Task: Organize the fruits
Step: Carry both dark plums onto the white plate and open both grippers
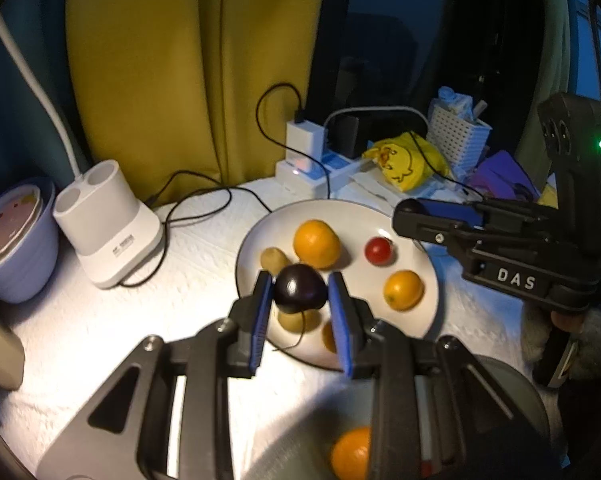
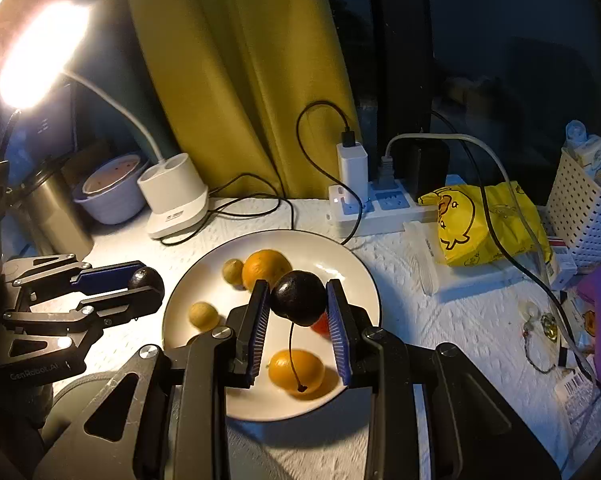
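Dark cherries clamped in left gripper [image 1: 300, 294] and right gripper [image 2: 298, 300], both above white plate [image 2: 352, 264] near its edge

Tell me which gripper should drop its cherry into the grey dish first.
Left, probably. The grey dish, with an orange in it, lies directly under the left gripper, shut on its cherry. The right gripper, shut on another cherry, hangs over the white plate, farther from it.
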{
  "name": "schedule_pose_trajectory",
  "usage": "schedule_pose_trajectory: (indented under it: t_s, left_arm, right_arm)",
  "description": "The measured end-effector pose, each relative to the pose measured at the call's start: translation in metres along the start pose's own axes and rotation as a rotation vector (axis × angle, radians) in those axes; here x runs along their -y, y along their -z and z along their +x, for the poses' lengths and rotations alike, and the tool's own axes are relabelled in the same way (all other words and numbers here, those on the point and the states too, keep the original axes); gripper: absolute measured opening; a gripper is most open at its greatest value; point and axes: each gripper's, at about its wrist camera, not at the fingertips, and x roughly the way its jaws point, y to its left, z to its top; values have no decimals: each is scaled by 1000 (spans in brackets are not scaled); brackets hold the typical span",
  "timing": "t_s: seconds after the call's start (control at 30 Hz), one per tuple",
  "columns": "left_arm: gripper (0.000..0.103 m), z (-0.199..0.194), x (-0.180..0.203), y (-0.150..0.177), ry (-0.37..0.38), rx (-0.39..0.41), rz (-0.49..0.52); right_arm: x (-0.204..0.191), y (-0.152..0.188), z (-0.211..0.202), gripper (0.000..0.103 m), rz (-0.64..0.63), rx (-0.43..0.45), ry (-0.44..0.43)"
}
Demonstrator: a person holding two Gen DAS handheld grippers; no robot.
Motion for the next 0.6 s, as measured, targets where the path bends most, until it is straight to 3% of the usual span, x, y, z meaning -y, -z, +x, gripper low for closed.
schedule_pose_trajectory:
  t_s: [0.6]
  left_arm:
    - [29,51,-19,-6,13,-57,-27]
  right_arm:
    - [15,-11,64,31,33,-39,35]
